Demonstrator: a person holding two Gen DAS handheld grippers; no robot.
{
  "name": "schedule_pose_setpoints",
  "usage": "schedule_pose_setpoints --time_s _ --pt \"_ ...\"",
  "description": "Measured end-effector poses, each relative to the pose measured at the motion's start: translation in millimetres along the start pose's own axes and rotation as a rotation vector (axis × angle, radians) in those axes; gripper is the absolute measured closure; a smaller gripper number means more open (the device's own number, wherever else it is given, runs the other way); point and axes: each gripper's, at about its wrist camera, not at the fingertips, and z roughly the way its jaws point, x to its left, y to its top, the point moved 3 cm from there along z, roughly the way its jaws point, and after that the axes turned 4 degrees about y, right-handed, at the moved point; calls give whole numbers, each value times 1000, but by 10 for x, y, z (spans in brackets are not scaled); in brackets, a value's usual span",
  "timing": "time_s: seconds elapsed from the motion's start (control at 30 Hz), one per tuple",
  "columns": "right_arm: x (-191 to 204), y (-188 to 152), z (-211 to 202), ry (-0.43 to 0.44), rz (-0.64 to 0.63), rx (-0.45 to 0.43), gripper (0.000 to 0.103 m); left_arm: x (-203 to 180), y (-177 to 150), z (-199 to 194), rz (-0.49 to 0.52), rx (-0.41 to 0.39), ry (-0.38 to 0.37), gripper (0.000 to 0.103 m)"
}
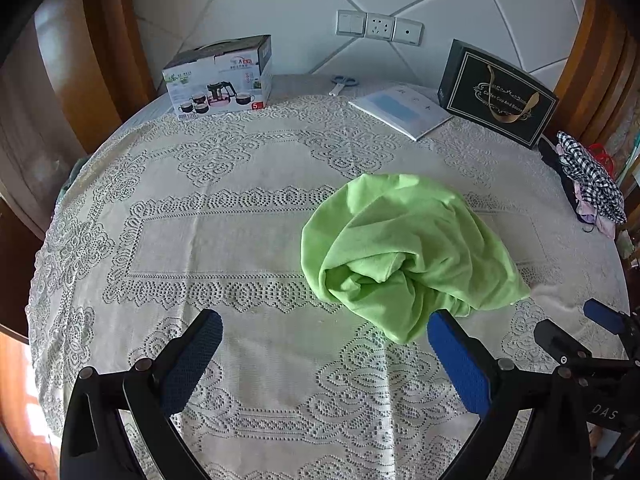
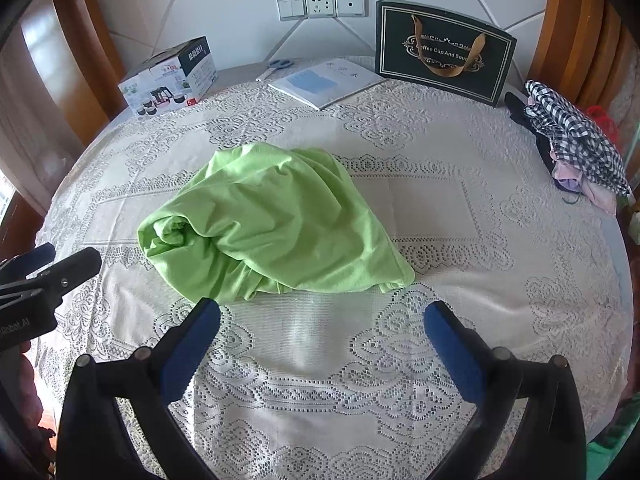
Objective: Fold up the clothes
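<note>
While the green garment [image 1: 404, 256] lies crumpled at center right of the left wrist view, and at center left of the right wrist view [image 2: 272, 220], neither tool touches it. The left hand-held gripper [image 1: 324, 344] hovers low over the counter [image 1: 200, 240] with its jaws spread wide and nothing between them; its right pad sits just before the garment's near edge. The right hand-held gripper [image 2: 322, 336] is likewise spread and empty, positioned just short of the near hem.

Folding has not begun. The garment is bunched, with a rolled fold at its near end, and no collar, sleeve or corner can be identified with certainty.

Likely faults from this state:

- Multi-layer grasp. Closing on the rolled bunch is likely to trap several layers, so the garment would lift as a lump rather than open flat.
- Lace pickup. The lace tablecloth [image 2: 360, 360] is perforated and thin; a low pinch may catch it with the garment and drag it.
- Uneven spread. If the two tools take mismatched edges, the cloth may twist.
- Collateral contact. A wide sweep toward the upper frame could disturb the booklet [image 2: 324, 82], the scissors [image 2: 276, 68] or the clothes pile [image 2: 576, 140] at right.
</note>
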Motion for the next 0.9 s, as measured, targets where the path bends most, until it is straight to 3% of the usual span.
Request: schedule_pose_setpoints --time_s 0.33,0.63,0.7,0.77,0.8,0.87,0.9 --pt "-185 80 283 -15 32 64 0 52 42 423 5 69 1 0" --pt "-537 169 743 11 61 159 0 -15 114 1104 22 139 -76 3" --pt "-558 205 887 25 43 182 0 -85 144 1273 34 157 -98 18" --pt "-511 251 1037 55 16 199 0 -164 174 1396 43 195 -164 64" --pt "-474 269 1115 65 -2 211 0 -191 201 1424 38 207 -190 67" --pt "-396 293 1266 63 -43 248 37 -216 297 1390 55 187 -167 82" --pt "-357 341 1278 43 -74 239 68 -205 358 1351 62 175 -150 85"
